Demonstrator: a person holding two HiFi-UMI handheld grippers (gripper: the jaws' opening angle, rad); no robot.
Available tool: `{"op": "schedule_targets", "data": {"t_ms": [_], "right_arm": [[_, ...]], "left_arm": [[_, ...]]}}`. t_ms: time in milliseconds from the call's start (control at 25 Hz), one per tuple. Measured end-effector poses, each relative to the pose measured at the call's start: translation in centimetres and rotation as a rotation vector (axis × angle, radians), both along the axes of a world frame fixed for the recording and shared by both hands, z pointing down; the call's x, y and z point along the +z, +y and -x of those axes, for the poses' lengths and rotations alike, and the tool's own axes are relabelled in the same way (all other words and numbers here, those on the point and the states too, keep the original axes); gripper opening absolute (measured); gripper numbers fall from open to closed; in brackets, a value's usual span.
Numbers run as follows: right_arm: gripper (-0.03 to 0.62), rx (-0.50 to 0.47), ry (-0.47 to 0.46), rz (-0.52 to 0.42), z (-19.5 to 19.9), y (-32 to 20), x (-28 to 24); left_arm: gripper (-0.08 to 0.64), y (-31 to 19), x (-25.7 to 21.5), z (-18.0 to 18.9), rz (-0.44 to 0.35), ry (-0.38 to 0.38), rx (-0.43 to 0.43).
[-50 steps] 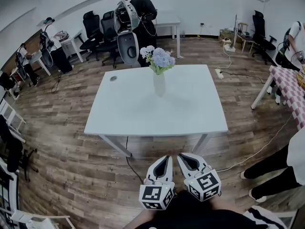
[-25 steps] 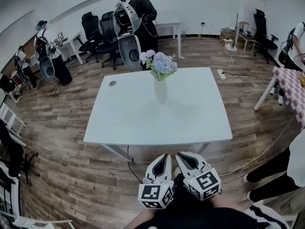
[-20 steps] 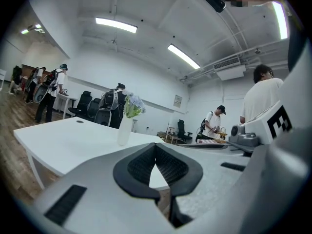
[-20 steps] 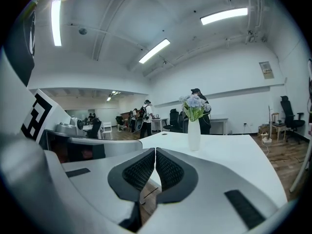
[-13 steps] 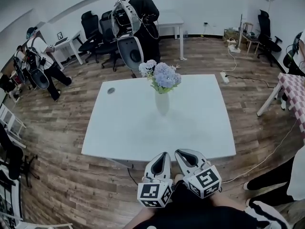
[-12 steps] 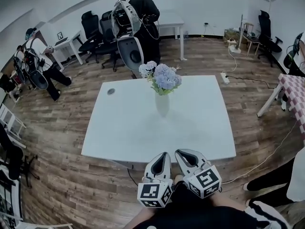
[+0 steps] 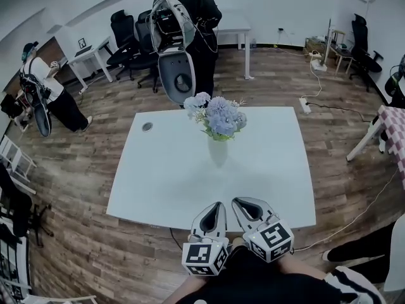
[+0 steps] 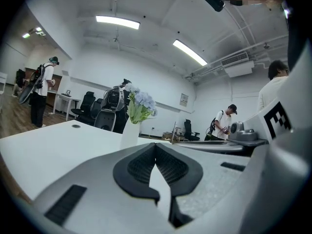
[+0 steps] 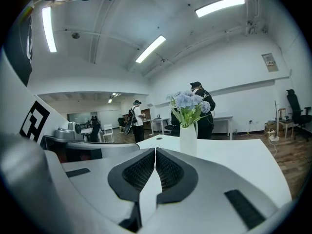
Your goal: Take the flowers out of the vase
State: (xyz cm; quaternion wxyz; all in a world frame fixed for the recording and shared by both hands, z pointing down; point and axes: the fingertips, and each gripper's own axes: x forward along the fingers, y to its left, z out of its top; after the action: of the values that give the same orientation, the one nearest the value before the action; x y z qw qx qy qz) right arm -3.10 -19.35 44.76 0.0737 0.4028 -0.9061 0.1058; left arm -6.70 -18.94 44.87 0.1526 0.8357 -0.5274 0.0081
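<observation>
A white vase [image 7: 218, 151] stands upright near the middle of the white table [image 7: 158, 182], holding pale blue flowers [image 7: 215, 114] with green leaves. Both grippers hover side by side at the table's near edge, well short of the vase. My left gripper [image 7: 218, 205] is shut with nothing in it, and my right gripper [image 7: 241, 203] is shut and empty too. In the left gripper view the vase [image 8: 129, 133] and flowers [image 8: 140, 101] rise beyond the closed tips [image 8: 155, 147]. In the right gripper view the vase [image 9: 187, 139] and flowers [image 9: 188, 102] stand past the closed tips [image 9: 155, 150].
A person with a backpack rig [image 7: 180, 37] stands right behind the table's far edge. Another person [image 7: 44, 94] is at the left. A small round cap [image 7: 147, 126] sits at the table's far left. Office chairs [image 7: 126, 33], a checked table [image 7: 395, 141] and floor cables [image 7: 345, 116] surround it.
The table and vase have drawn closer in the head view; both grippers now hang over the near edge instead of over the floor. The person at the left has walked further left.
</observation>
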Motion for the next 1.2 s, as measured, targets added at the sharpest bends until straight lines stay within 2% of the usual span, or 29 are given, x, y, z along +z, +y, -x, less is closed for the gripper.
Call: {"op": "schedule_targets", "data": {"t_ms": [680,1200], "right_arm": [[0.023,-0.025,0.008,-0.012,-1.3,-6.9,-0.1],[0.023,-0.057,-0.007,-0.009,-1.2,-8.5,0.5]], "left_arm": [[0.003,-6.7,-0.1,-1.0,-0.021,0.012,-0.033],[0.003,-8.2,0.8,-0.7,-0.007,0.009,-0.065]]}}
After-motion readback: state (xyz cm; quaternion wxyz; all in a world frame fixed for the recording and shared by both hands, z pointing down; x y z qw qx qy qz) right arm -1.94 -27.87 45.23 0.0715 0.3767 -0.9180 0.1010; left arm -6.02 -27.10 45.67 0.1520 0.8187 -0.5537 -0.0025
